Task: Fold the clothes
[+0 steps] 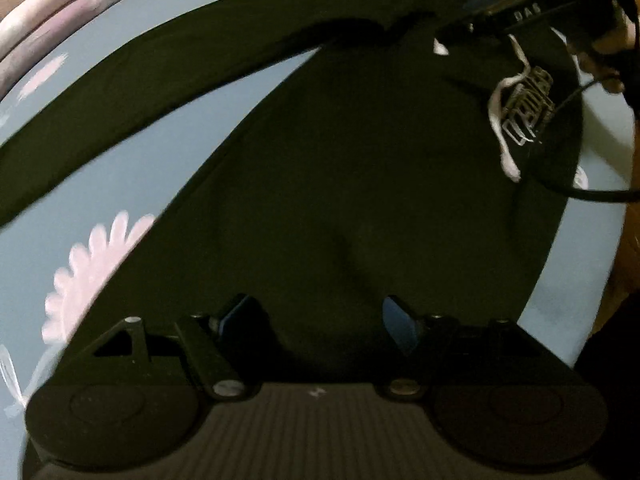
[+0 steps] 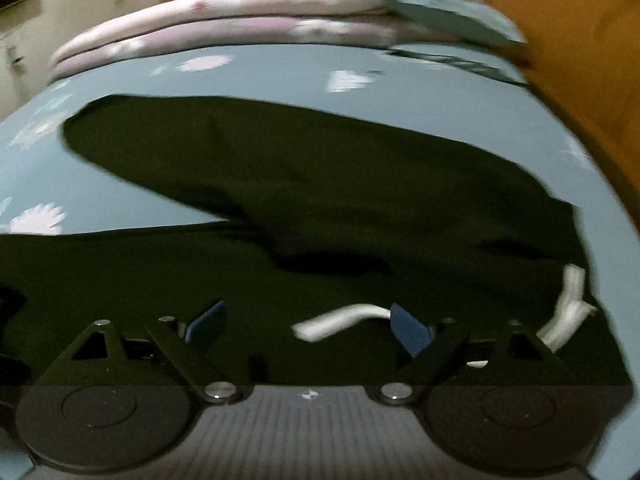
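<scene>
- Blue bedsheet [image 2: 280,76] with pale daisy prints covers the bed, folded pinkish bedding [image 2: 248,12] stacked at the far edge.
- Left gripper [image 1: 320,320] hangs spread wide over the black hoodie [image 1: 340,200], nothing between its blue pads.
- Right gripper [image 2: 308,326] is spread too, a white drawstring [image 2: 340,320] lying loose between its fingers, not pinched.
- Hoodie lies flat on the sheet, one sleeve [image 1: 160,92] stretched sideways.

The right gripper [image 2: 308,326] hangs with its jaws wide apart over a dark garment [image 2: 320,208] spread on a blue flowered sheet [image 2: 280,76]. A white drawstring [image 2: 340,320] lies on the fabric, its end by the right-hand finger [image 2: 408,330], nothing clamped. Folded pale bedding [image 2: 240,12] sits far ahead.
</scene>
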Action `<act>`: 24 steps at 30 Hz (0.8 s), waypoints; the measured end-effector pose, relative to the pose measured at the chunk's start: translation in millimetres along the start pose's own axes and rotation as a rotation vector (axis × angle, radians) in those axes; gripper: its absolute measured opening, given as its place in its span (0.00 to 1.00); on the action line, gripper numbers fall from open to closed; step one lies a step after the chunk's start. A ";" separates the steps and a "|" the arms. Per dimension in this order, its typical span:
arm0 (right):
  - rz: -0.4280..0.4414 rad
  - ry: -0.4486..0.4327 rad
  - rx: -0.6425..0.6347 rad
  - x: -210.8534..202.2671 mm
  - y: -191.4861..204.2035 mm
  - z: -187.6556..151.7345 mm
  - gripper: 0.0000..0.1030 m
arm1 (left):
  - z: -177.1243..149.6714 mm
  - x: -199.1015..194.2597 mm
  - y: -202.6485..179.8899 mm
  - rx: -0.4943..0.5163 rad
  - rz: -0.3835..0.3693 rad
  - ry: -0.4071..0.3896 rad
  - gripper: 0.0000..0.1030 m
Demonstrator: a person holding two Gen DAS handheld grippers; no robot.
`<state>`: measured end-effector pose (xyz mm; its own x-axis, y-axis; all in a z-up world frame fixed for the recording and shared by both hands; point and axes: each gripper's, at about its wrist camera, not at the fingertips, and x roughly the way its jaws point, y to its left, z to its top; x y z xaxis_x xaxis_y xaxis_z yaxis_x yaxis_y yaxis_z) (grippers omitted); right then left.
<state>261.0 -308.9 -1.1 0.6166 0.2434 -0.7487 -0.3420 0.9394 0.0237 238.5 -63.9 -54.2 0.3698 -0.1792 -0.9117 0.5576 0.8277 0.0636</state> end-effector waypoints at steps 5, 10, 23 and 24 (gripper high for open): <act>0.122 0.032 -0.093 21.9 24.0 5.1 0.89 | -9.4 -12.0 7.9 -0.134 0.098 0.006 0.75; 0.206 0.026 -0.170 30.3 45.1 12.7 0.89 | -22.2 -12.6 30.6 -0.260 0.141 0.046 0.76; 0.249 0.107 -0.202 53.3 54.5 8.0 0.96 | -87.3 -59.3 95.7 -0.662 0.243 0.022 0.77; 0.252 0.108 -0.211 53.9 55.2 8.0 0.97 | -88.4 -57.6 99.0 -0.668 0.251 0.028 0.77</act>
<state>281.0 -242.0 -34.9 0.4190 0.4241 -0.8029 -0.6201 0.7795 0.0881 206.8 75.3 -31.3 0.4033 0.0656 -0.9127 -0.1195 0.9927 0.0185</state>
